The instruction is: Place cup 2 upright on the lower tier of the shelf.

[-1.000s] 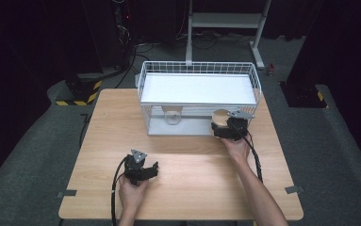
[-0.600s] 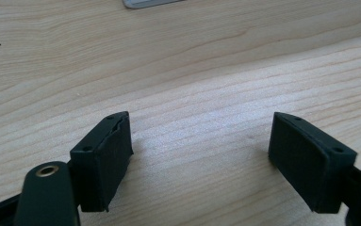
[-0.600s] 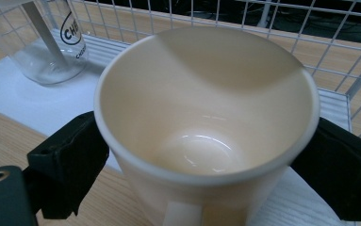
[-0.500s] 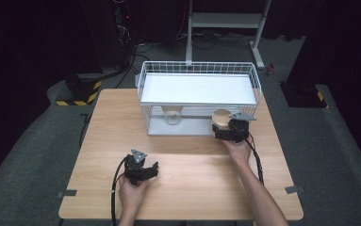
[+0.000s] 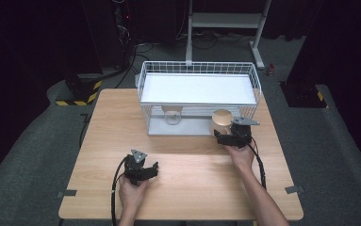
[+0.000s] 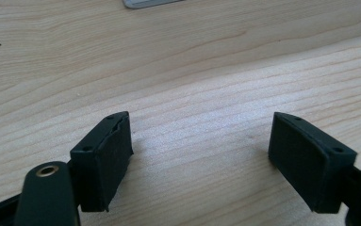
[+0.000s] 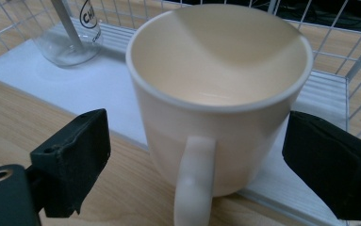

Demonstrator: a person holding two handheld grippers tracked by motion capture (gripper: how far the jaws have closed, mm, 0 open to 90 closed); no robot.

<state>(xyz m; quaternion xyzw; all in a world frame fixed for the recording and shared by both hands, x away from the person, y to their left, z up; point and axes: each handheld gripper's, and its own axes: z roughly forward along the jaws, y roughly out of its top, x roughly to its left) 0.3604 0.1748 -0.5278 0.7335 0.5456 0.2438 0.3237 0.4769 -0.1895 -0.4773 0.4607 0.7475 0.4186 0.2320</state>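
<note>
Mug (image 7: 218,101) sits between the jaws of my right gripper (image 7: 197,165), cream-coloured, upright, its handle turned toward the camera and its mouth open upward. In the right gripper view I see a gap on each side between the black pads (image 7: 77,160) and the mug wall, so the jaws stand apart and do not press on it, though they have just been closing a little around it. The mug rests at the near edge of the white lower shelf (image 7: 51,80) of the wire rack (image 5: 198,77), at the right end of it, partly over the shelf lip where it meets the wooden table (image 5: 187,183). From the high view the mug (image 5: 222,121) shows just beyond my right gripper (image 5: 225,136), under the rack's white top shelf, with my right hand (image 5: 241,154) behind the gripper. Farther left on the same lower shelf stands a clear glass jar (image 7: 69,37) with dark lettering, well apart from the mug; the high view shows it (image 5: 172,116) near the rack's middle. My left gripper (image 5: 151,170) rests low over the near left part of the table, held in my left hand (image 5: 132,190). In the left gripper view its jaws stand apart with bare wood between them, holding nothing.
</note>
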